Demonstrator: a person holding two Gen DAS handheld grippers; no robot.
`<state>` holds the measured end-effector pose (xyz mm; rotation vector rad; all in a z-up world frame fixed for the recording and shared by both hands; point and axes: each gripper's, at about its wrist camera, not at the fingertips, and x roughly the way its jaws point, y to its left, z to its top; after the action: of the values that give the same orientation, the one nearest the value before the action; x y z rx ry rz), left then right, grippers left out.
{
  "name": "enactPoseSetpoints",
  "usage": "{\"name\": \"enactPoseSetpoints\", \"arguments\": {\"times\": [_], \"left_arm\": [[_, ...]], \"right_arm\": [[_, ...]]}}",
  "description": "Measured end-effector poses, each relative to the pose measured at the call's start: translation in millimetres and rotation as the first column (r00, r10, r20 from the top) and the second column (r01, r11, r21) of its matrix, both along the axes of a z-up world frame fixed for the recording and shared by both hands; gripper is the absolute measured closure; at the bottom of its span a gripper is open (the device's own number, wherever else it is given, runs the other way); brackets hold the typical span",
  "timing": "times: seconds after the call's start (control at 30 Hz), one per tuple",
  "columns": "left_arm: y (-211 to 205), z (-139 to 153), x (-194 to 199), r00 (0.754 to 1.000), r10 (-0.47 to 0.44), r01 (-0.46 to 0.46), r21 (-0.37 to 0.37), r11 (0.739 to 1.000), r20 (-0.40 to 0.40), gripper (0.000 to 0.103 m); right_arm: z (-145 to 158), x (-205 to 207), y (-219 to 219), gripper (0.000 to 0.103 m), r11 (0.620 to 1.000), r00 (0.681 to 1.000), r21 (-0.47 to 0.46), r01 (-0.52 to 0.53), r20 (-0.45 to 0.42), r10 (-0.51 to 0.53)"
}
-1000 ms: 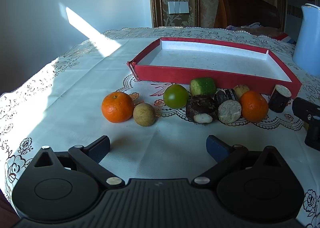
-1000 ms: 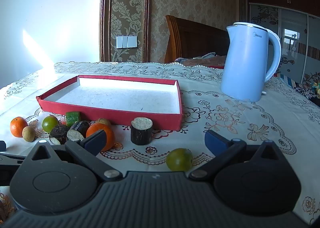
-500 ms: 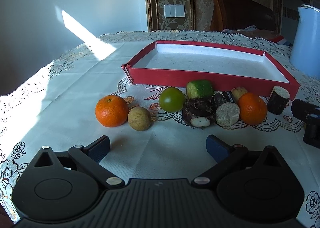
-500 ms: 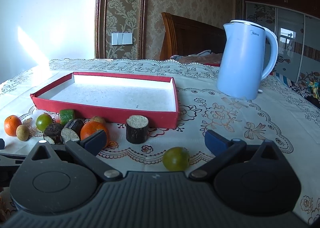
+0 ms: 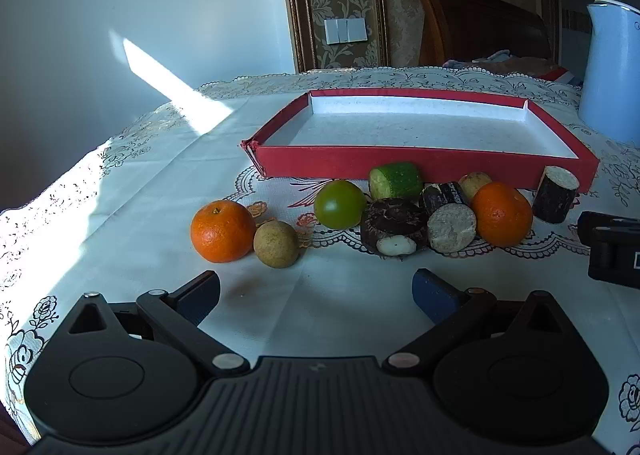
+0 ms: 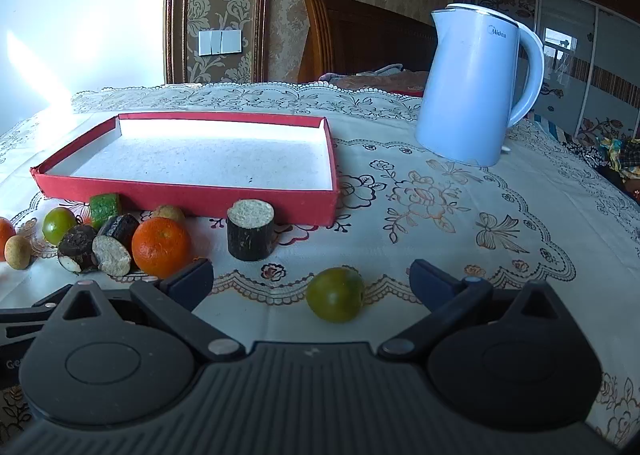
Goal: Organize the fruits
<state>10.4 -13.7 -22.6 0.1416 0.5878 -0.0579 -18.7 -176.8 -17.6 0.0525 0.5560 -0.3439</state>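
both views are being carried slightly nearer the fruit than a moment ago. the left gripper [image 5: 316, 289] is being held wide open and empty before the orange [image 5: 222, 231] and small brown fruit [image 5: 276, 244]. the right gripper [image 6: 311, 281] is being held wide open around nothing, a green fruit [image 6: 335, 294] lying between its fingers. the red tray [image 6: 192, 198] is being left bare.

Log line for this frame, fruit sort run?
stage: pre-grasp | left gripper: open, empty | right gripper: open, green fruit between fingers | red tray: empty
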Motion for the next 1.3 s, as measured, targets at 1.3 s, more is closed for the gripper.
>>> {"name": "enactPoseSetpoints", "arguments": {"times": [1.3], "left_arm": [[-7, 13, 0, 0.999, 0.005, -0.004, -0.025, 1.0, 0.034, 0.0]], "right_arm": [[-8, 12, -7, 0.0, 0.998, 0.997, 0.061, -0.014, -0.072, 0.018]]}}
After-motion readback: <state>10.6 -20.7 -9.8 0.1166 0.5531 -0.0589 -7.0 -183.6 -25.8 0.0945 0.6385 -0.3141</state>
